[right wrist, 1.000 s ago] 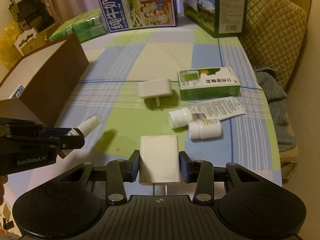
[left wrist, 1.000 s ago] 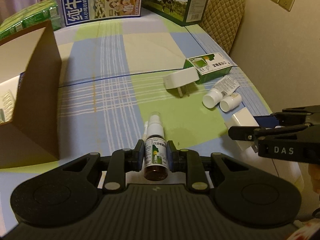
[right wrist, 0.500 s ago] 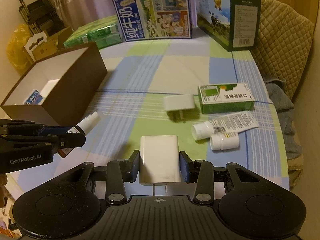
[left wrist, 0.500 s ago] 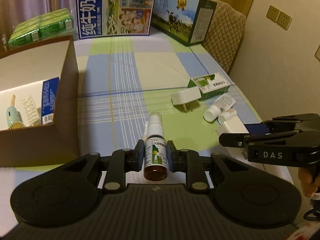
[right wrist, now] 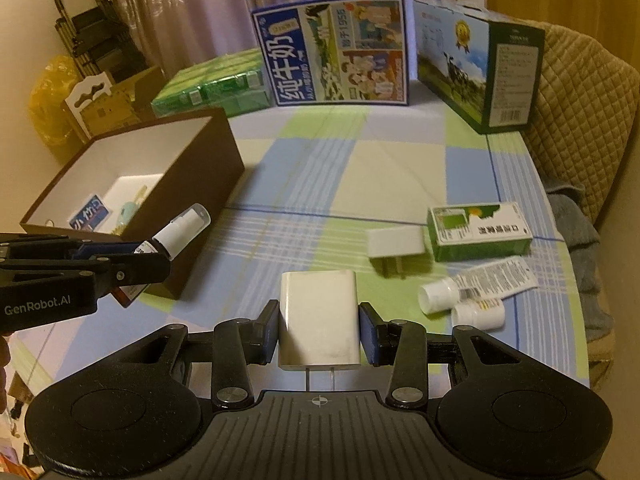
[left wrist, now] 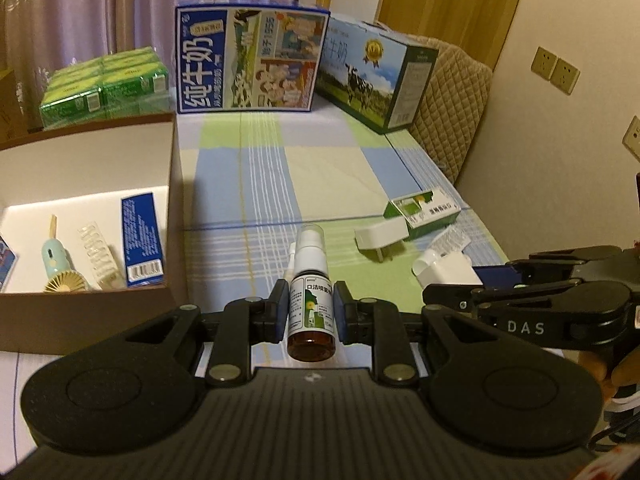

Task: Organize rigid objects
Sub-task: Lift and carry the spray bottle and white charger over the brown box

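Observation:
My left gripper [left wrist: 310, 312] is shut on a brown spray bottle [left wrist: 311, 304] with a white nozzle, held above the checked cloth; it also shows in the right wrist view [right wrist: 176, 236]. My right gripper [right wrist: 318, 330] is shut on a white charger block [right wrist: 318, 320], prongs toward the camera. An open brown box [left wrist: 174, 208] at the left holds a blue carton [left wrist: 142, 246], a small fan [left wrist: 60, 266] and a clear comb. On the cloth lie another white plug [right wrist: 396, 242], a green medicine box [right wrist: 478, 232], a tube [right wrist: 496, 280] and a small white bottle [right wrist: 478, 314].
Two large milk cartons [right wrist: 336, 54] [right wrist: 480, 64] and green shrink-wrapped packs [right wrist: 208, 88] stand along the far edge. A quilted chair back [right wrist: 576, 100] is at the right, beside a wall with sockets [left wrist: 554, 70].
Both grippers have risen and pulled back with their objects, so more of the box's inside and the far cartons shows. The grips have not changed.

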The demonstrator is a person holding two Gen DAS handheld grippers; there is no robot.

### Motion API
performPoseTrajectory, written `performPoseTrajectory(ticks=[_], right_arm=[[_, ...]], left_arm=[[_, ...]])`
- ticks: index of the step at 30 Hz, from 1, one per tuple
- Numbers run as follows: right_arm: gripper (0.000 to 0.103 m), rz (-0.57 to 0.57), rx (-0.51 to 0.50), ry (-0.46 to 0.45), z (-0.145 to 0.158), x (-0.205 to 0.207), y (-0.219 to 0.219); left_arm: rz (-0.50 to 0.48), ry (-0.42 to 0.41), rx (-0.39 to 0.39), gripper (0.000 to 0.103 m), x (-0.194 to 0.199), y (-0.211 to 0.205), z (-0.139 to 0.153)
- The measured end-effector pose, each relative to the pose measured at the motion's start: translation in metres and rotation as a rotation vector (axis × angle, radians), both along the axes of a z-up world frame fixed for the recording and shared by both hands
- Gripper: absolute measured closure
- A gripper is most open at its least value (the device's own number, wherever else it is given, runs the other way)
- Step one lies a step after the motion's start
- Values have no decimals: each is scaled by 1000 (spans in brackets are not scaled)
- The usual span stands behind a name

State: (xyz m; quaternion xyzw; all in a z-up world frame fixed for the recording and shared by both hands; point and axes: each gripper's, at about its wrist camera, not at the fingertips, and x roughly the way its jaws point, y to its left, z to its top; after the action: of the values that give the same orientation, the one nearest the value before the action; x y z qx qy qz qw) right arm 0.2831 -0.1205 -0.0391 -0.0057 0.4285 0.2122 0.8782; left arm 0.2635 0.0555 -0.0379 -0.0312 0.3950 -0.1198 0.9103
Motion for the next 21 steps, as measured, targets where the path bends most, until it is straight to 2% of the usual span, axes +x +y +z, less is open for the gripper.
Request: performPoseTrajectory(ticks=[11,21], right_arm=[[65,40,33,-37,20,2,33],[65,141,85,-74,40,6,97]], left_arm=[[36,-53,-9,84,-4,29,21],[111,-94,-4,84,-8,83,40]])
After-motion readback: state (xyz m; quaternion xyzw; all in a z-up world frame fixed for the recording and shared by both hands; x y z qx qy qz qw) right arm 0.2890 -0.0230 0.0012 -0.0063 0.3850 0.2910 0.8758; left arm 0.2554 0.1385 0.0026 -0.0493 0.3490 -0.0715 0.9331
